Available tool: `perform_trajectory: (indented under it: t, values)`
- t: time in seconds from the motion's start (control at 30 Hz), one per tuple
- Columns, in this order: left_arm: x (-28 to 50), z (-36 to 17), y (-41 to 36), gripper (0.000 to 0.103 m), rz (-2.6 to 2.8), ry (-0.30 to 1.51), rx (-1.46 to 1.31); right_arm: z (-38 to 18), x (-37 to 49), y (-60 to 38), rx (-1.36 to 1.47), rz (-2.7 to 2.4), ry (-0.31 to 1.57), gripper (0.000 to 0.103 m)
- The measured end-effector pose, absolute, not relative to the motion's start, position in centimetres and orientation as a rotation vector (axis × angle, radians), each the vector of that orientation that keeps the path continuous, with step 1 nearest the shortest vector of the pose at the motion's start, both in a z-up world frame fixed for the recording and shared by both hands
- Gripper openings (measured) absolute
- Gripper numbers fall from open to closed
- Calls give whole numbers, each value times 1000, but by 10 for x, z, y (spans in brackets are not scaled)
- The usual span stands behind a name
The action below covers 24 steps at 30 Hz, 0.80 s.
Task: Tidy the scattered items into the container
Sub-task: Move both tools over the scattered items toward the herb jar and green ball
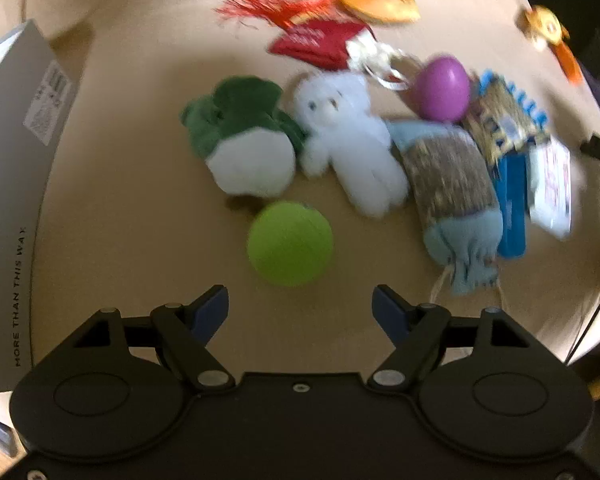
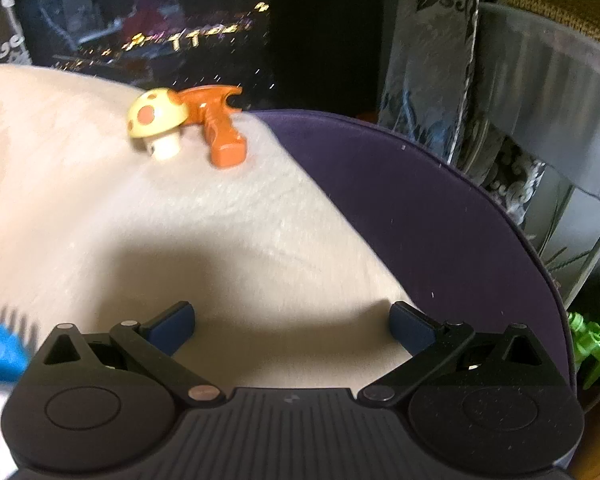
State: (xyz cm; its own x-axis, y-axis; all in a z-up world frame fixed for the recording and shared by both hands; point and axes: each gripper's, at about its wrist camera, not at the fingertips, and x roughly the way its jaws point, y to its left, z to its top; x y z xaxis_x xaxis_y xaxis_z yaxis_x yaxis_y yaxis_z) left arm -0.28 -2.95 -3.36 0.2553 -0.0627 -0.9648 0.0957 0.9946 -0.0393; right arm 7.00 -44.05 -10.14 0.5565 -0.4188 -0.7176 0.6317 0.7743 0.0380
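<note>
left gripper (image 1: 300, 308): fingers part open, empty, above green ball (image 1: 290, 243) | ball lies on worktop (image 1: 140, 216), box (image 1: 12, 168) left | right gripper (image 2: 292, 328): wide, empty | advice: centre ball between fingers, close gently so it can't roll.

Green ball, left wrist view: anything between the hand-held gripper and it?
Nothing visible. The green ball lies on bare tan surface just ahead of the left hand-held gripper, whose jaws stand open and empty. The green-and-white plush sits beyond the ball.
</note>
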Motion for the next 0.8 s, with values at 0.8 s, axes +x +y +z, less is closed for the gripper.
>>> perform_trajectory:
  t: [0.8]
  values:
    - [-47,25,-39,76,31,986,54,9,-72,-334,404,-415,560,103]
